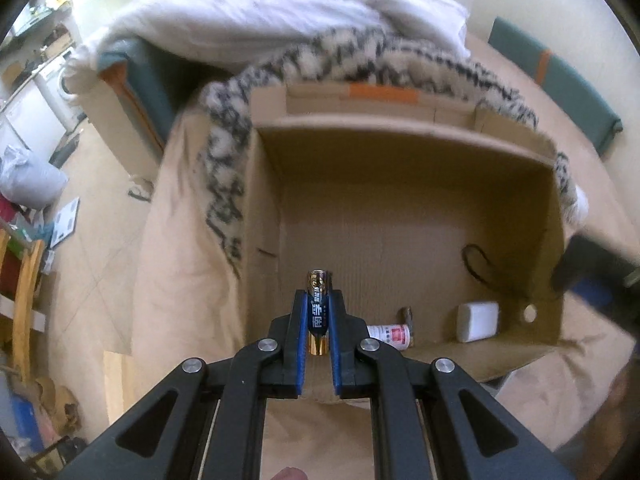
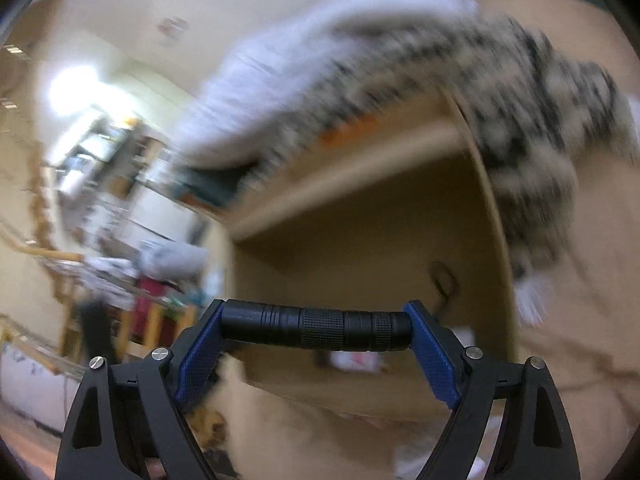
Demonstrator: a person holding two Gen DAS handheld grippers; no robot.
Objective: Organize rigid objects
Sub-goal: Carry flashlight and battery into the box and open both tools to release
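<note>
My left gripper [image 1: 319,300] is shut on a blue and gold battery [image 1: 319,312], held upright over the near edge of an open cardboard box [image 1: 400,160]. In the box lie a white block [image 1: 478,321], a small red and white tube [image 1: 390,335] and a black cord loop [image 1: 478,264]. My right gripper [image 2: 316,322] is shut on a black flashlight [image 2: 316,326], held crosswise by its ends in front of the same box [image 2: 360,224]. That gripper shows blurred at the right edge of the left wrist view [image 1: 596,280].
The box sits on a beige cover [image 1: 188,280] with a black and white fuzzy blanket [image 1: 224,160] and a white pillow [image 1: 260,12] behind it. Teal cushions [image 1: 560,76] lie at the back right. Cluttered floor and wooden furniture [image 1: 24,300] stand to the left.
</note>
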